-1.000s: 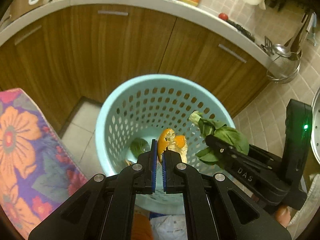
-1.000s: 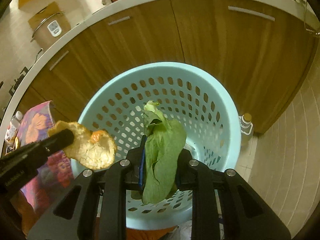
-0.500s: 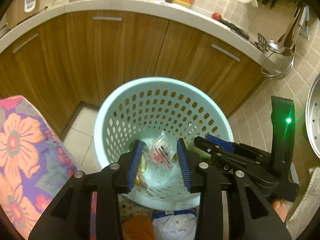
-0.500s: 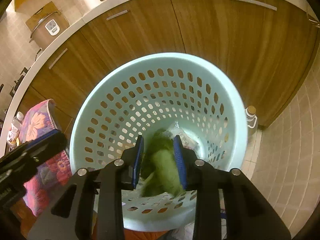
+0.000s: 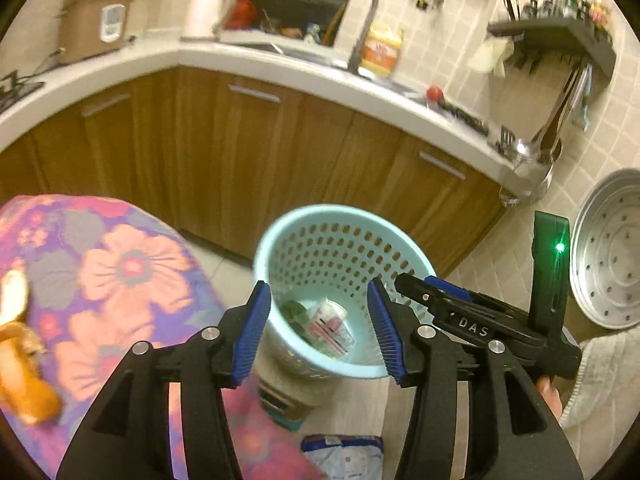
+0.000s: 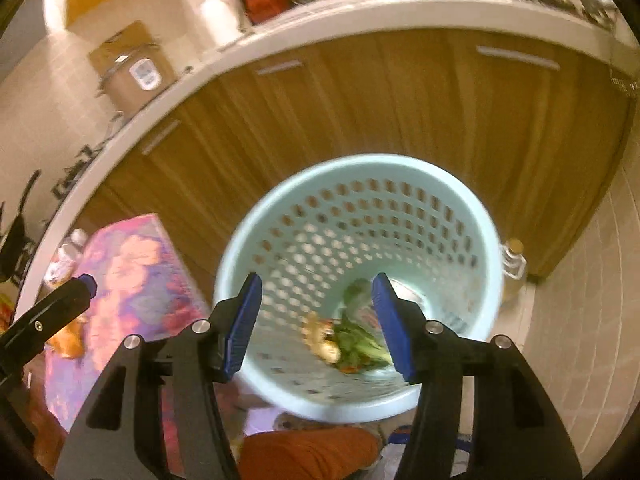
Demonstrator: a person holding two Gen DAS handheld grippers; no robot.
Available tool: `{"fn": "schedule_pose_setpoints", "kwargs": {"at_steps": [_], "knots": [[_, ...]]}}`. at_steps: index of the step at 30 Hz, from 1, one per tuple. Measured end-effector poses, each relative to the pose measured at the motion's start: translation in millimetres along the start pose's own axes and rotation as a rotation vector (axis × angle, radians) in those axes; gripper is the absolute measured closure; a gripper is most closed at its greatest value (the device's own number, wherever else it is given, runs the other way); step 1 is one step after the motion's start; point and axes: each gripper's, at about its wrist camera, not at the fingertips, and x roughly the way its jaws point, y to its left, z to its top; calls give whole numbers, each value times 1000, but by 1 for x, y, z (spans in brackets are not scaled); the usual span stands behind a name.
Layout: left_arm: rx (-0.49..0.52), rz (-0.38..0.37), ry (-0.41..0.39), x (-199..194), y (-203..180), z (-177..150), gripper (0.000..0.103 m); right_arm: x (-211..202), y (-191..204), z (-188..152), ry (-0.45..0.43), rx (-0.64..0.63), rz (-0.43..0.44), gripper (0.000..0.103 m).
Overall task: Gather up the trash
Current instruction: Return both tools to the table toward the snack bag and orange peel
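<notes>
A pale blue perforated trash basket (image 5: 344, 216) stands on the floor by the wooden cabinets; it also shows in the right wrist view (image 6: 400, 168). Inside lie a green leaf (image 6: 356, 340), orange peel (image 6: 320, 340) and a clear printed wrapper (image 5: 330, 320). My left gripper (image 5: 320, 328) is open and empty above the basket's near rim. My right gripper (image 6: 320, 324) is open and empty over the basket; it also shows at the right of the left wrist view (image 5: 416, 286). More orange peel (image 5: 24, 376) lies on the flowered table (image 5: 120, 280).
Wooden cabinets (image 5: 240, 152) with a white counter (image 5: 280, 76) curve behind the basket. A metal steamer tray (image 5: 608, 252) leans at the right. A small bottle (image 6: 514, 264) stands by the basket. A printed bag (image 5: 344, 452) lies on the floor tiles.
Both grippers opened and dropped the orange peel and the green leaf into the basket. Both then pulled up and back, so the basket looks smaller.
</notes>
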Motion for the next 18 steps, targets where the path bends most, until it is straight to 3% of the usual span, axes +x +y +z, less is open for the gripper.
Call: {"fn": "schedule_pose_setpoints", "kwargs": {"at_steps": [7,18], "knots": [[-40,88,-123,-79,46,-5,49,-25,97,-7,-27,-157,138,49],[-200,310,-235,-191,176,-49,40,-9,231,-60,49,-384,285,45]]}}
